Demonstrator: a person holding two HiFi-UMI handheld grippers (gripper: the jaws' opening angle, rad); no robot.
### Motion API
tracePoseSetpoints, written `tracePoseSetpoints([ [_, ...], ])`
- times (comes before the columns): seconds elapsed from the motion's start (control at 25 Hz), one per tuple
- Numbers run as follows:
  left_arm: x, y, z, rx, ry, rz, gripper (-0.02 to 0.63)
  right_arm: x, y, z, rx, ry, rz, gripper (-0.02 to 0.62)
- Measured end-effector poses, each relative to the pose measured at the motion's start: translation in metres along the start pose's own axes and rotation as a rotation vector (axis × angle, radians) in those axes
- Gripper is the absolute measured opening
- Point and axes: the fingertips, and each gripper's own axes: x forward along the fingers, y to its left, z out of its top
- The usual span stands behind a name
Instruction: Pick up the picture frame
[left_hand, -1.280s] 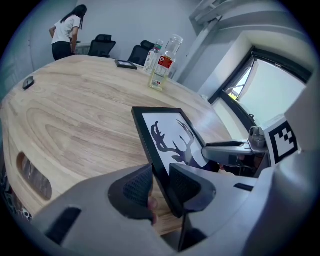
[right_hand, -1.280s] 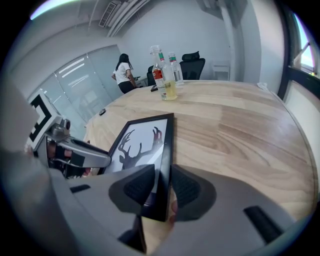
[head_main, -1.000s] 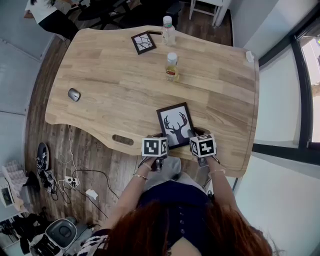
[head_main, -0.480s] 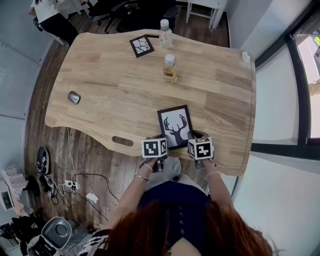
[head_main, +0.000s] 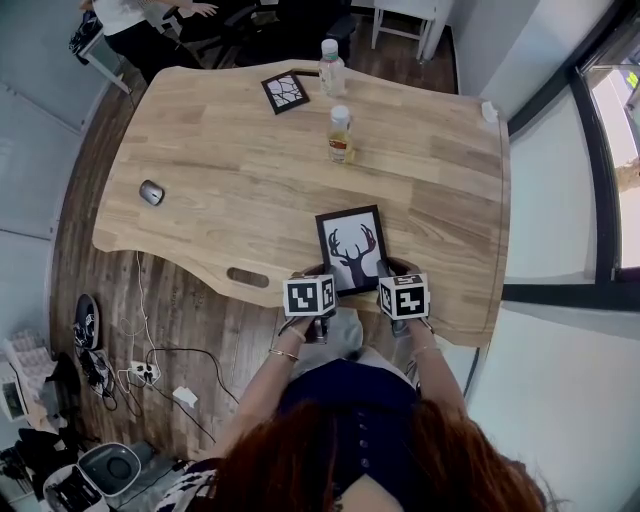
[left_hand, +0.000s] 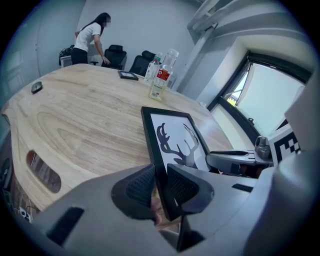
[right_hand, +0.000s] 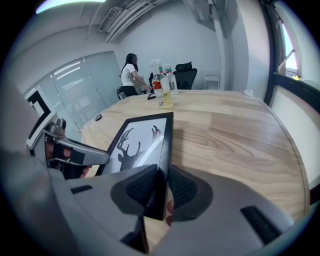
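Jaws of left gripper (left_hand: 160, 175), just closing, and right gripper (right_hand: 161, 182) pinch opposite edges of picture frame (head_main: 351, 248); bare table (head_main: 220, 170) ahead

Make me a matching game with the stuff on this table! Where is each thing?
Things:
1 deer frame
2 mouse
3 small frame
4 yellow bottle

Places on the table, head view:
A far end
B near the left edge
C nearest edge, by the person
D between the two frames

Pairs: 1-C, 2-B, 3-A, 4-D
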Motion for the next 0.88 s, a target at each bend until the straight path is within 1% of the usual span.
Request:
tracePoseSetpoints([
  [0.4,-0.024,-0.013,0.012,0.039,-0.075,-0.009,0.091,-0.027,0.005,0.014,-0.007,-0.080,-0.015,0.074],
  [0.6,-0.035,-0.023,0.013,0.076,-0.115,-0.019,0.091,-0.042,0.008,0.015,-0.011,-0.123,-0.023,0.074],
  [0.88,-0.055,-0.033,0.014,0.107,-0.163,-0.020,0.091,-0.065,0.014,0.019,-0.026,-0.181,-0.033,0.074],
])
